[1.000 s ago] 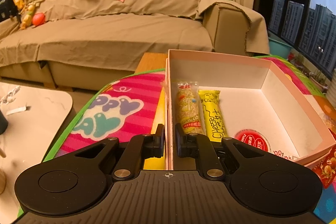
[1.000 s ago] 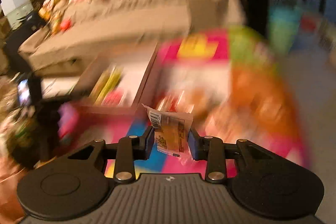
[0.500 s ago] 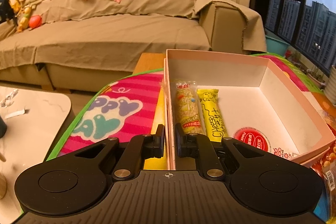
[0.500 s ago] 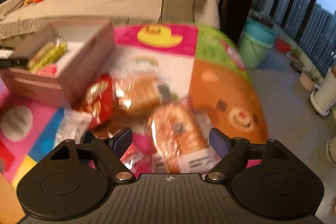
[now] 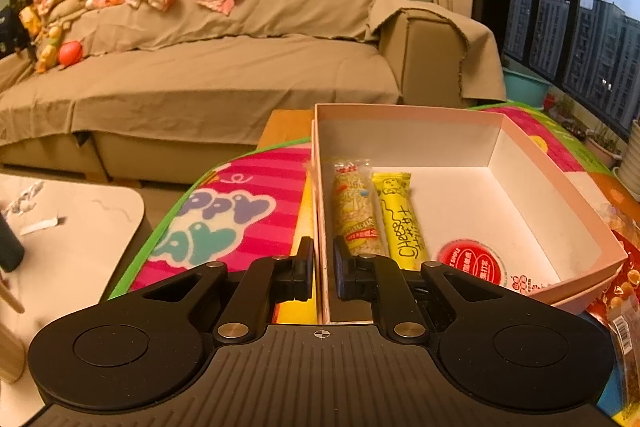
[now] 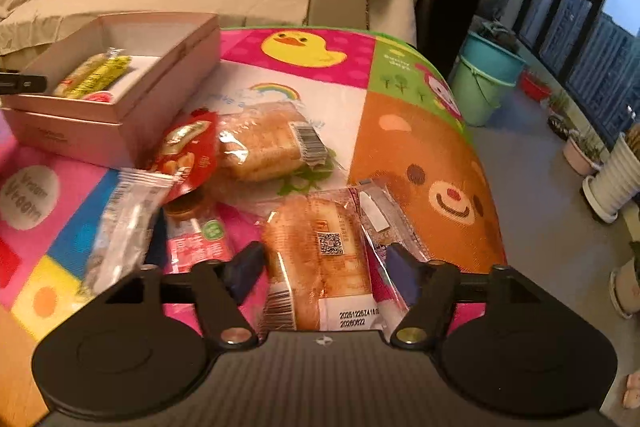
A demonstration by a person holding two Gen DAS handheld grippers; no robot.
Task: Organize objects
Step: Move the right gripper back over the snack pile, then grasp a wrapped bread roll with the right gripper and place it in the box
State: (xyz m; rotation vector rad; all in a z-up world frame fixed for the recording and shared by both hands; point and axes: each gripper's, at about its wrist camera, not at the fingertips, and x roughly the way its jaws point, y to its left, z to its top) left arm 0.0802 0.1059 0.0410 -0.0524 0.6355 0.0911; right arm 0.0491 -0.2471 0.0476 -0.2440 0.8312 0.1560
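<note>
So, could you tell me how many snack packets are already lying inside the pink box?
2: a beige packet beside the left wall of the pink box, and a yellow cheese stick right beside it.

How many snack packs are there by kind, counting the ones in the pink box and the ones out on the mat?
Long bars, in the box: 2
Bread packs, on the mat: 2
Red pouch: 1
Silvery wrapper: 1
Pink pack, partly covered: 1
Small clear packet: 1
Total: 8
</note>
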